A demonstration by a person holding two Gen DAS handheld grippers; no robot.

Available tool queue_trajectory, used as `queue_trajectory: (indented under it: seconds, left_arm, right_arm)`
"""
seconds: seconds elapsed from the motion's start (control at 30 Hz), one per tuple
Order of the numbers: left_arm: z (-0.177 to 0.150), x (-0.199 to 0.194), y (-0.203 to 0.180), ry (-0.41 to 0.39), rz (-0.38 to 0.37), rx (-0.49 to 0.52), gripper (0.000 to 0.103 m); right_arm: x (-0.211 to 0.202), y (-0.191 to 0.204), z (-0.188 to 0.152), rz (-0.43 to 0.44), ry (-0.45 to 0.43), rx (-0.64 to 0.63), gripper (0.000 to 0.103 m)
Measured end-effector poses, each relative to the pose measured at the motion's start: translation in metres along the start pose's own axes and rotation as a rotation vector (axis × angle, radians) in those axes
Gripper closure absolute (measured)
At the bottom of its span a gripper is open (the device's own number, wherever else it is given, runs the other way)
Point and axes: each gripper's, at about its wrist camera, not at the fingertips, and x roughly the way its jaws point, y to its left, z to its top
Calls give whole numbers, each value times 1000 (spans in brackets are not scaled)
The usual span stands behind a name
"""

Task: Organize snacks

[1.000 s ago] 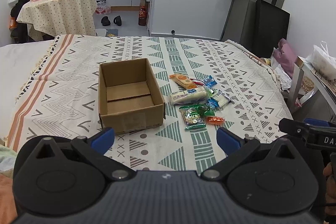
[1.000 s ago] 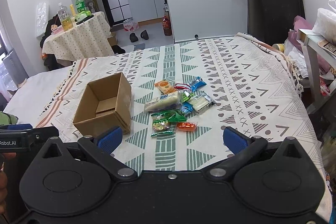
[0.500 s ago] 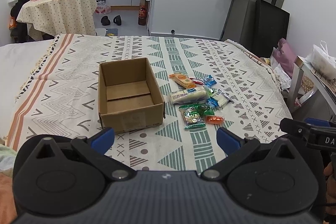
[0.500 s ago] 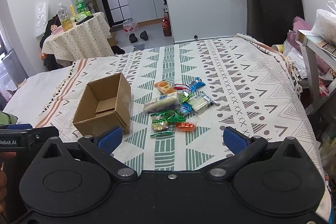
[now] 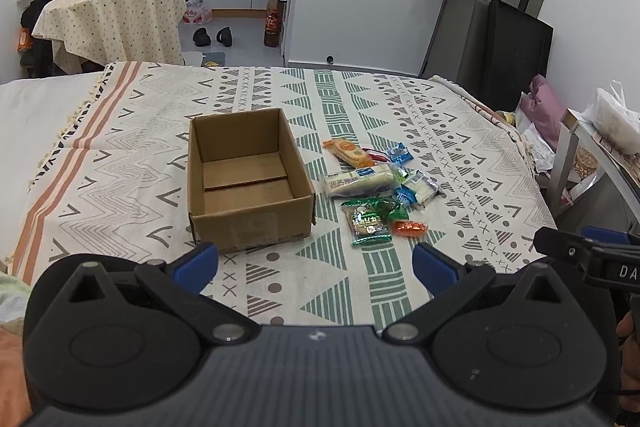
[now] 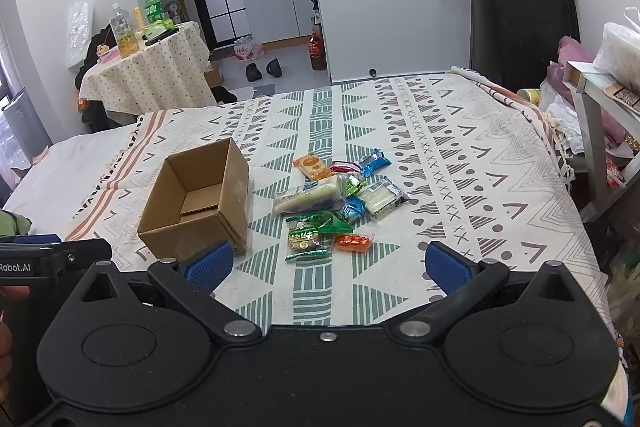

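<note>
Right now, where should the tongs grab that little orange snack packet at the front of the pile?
Grip the small orange packet across its short width, near the middle, coming straight down from above. It lies flat on the bedspread at the pile's near edge, with bare cloth in front and to its right, so probably only the green packet on its left crowds the open right tongs.

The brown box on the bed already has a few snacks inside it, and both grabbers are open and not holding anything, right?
Not quite. The cardboard box is empty: the left wrist view shows only its bare bottom. All the snacks lie on the blanket beside it. The rest is right: the left gripper and right gripper are open and hold nothing.
</note>
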Motion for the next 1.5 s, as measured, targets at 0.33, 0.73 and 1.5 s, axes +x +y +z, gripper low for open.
queue_trajectory:
  seconds: [0.33,0.73,1.5]
  left_arm:
    - [0,2,1,7,0,-8,0]
    - [3,10,-4,20,7,-5,0]
    - [29,77,-31,70,-22,-15,1]
  right_arm:
    - [1,-1,0,-6,-3,17,0]
    - [8,-8,-1,3,4,26,0]
    - [57,-53,2,28,42,94,9]
